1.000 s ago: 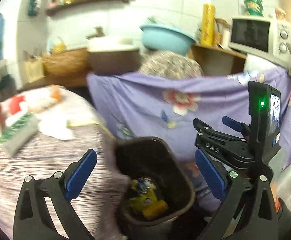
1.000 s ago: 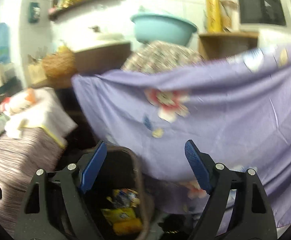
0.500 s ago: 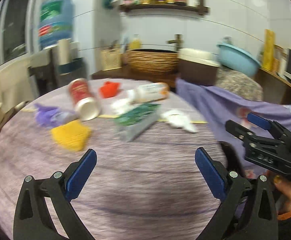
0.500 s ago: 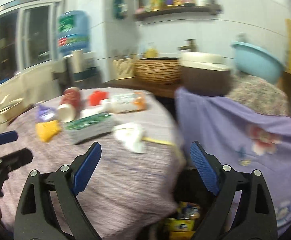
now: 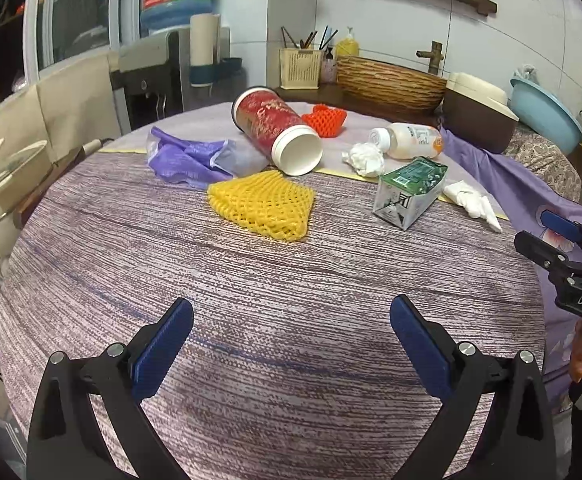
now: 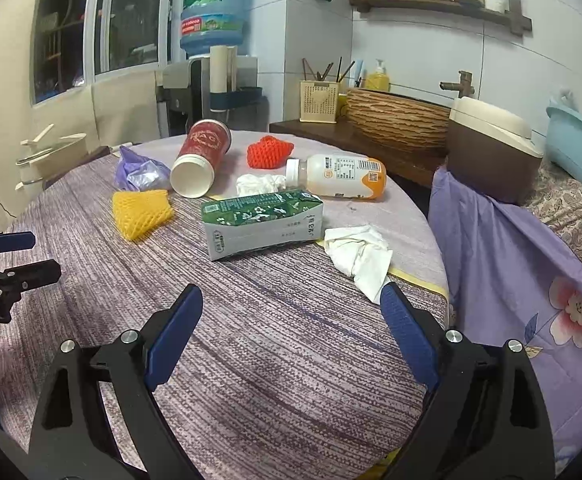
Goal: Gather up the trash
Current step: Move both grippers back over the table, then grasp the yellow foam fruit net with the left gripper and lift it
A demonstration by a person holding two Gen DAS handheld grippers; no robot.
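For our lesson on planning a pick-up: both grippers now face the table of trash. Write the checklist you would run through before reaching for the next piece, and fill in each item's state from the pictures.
1. Left gripper open with nothing between its jaws: ok.
2. Right gripper open with nothing between its jaws: ok.
3. Trash left on the table: ok; the green carton, crumpled tissue, yellow foam net and red cup lie there.
4. Nearest pieces lie apart, free to grab: ok for the carton and yellow net.
5. Grippers clear of each other: ok, they sit at opposite edges.
6. Bin in view for the drop: not ok.
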